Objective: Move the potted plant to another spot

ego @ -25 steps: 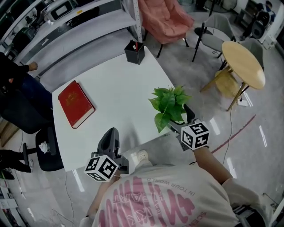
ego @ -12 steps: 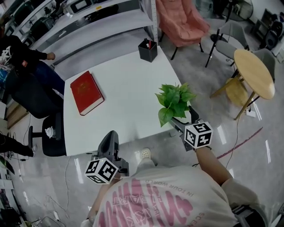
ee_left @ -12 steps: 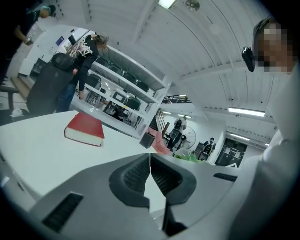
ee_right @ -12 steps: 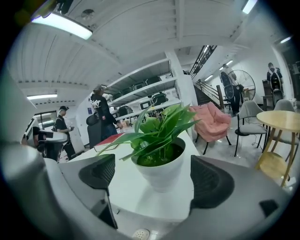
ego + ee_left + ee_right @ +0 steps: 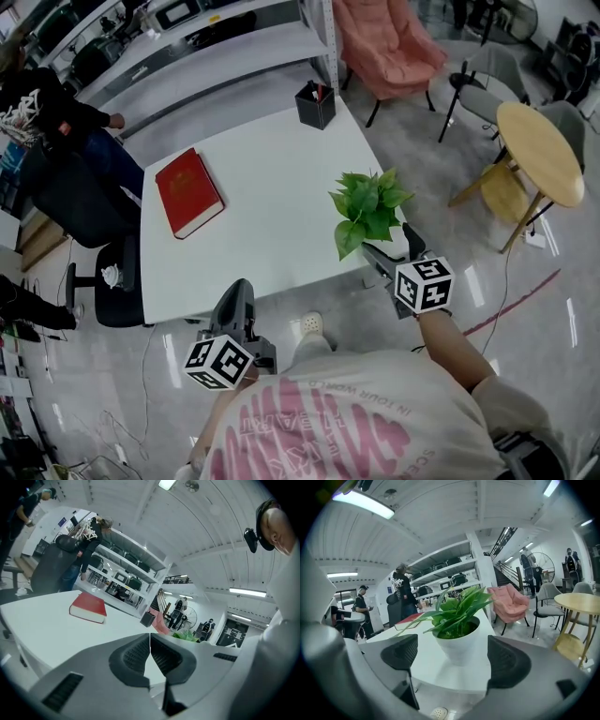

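- Plant position: potted plant [image 5: 367,208] sat at about 4 o'clock on the white counter [image 5: 272,202], just beside the near right edge. It was on the same patch of counter as a second ago, so not moved yet.
- Right claw [image 5: 392,249] had closed in on the plant from 5 o'clock. Its jaws were wide, one on each side of the white pot [image 5: 459,645].
- Change: those jaws had just been closing a little. The pot stood between them, but the right gripper view showed a gap on both sides, with neither pad touching.
- Meaning: likely the start of the grasp, with the carry not begun. The next move probably needs the pads squeezed onto the pot wall before any lift.
- Left claw [image 5: 238,298] had its jaws together with nothing between them. It hung off the counter's near edge at 7 o'clock, well apart from the plant, and seemed idle.
- Red book [image 5: 189,192] lay at 10 o'clock and the black pen holder [image 5: 316,103] at the 1 o'clock corner, both untouched. The bare counter between them looked like a fair drop spot.
- Risk: the pot was close to the edge and the leaves [image 5: 454,611] leaned over the claw, so a loose or off-centre grip could tip it.
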`<state>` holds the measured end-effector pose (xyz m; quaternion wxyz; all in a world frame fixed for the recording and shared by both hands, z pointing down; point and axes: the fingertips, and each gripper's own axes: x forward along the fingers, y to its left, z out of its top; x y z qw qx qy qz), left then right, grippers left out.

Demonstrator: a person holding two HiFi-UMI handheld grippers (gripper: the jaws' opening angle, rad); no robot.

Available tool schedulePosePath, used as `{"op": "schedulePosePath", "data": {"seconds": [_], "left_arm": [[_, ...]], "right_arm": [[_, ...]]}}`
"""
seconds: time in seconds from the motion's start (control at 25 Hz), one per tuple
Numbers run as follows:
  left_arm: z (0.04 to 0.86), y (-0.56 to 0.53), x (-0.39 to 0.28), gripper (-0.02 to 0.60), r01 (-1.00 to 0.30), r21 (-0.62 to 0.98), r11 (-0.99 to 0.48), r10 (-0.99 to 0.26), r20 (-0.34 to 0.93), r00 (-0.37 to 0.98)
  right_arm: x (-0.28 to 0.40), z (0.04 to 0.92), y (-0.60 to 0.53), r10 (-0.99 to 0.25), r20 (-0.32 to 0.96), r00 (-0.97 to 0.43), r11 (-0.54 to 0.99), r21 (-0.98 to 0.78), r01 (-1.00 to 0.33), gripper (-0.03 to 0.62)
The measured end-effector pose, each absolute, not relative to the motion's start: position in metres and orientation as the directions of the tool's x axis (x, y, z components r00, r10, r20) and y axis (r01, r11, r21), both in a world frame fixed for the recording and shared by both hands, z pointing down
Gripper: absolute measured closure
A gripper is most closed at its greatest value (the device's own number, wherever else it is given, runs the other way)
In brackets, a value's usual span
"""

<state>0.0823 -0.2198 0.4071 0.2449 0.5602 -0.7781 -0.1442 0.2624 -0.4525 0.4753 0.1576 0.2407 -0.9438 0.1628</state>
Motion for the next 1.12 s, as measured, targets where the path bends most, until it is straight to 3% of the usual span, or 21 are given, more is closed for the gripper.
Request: {"op": "schedulePosePath", "data": {"seconds": [0.2,0.52,0.84,0.96,1.12], "left_arm": [[0.410,-0.221,0.094,0.557,-0.803,0.502,0.321,-0.945,0.222,-0.239],[0.418,-0.219,0.110,0.557,-0.796,0.518,0.315,-0.947,0.232,-0.224],[0.426,-0.223,0.131,0.557,-0.794,0.532,0.294,-0.953,0.225,-0.203],[0.427,-0.223,0.140,0.557,-0.793,0.536,0.288,-0.955,0.223,-0.196],[0.426,-0.223,0.150,0.557,-0.793,0.541,0.281,-0.957,0.220,-0.189]], "right_arm": [[0.277,0.478,-0.451,-0.415,0.390,-0.822,0.820,-0.230,-0.523,0.133],[0.303,0.478,-0.445,-0.439,0.414,-0.797,0.805,-0.212,-0.554,0.238],[0.328,0.477,-0.438,-0.462,0.402,-0.791,0.788,-0.223,-0.574,0.349],[0.338,0.472,-0.436,-0.486,0.385,-0.785,0.777,-0.220,-0.589,0.429],[0.350,0.462,-0.434,-0.506,0.366,-0.781,0.766,-0.226,-0.602,0.485]]}}
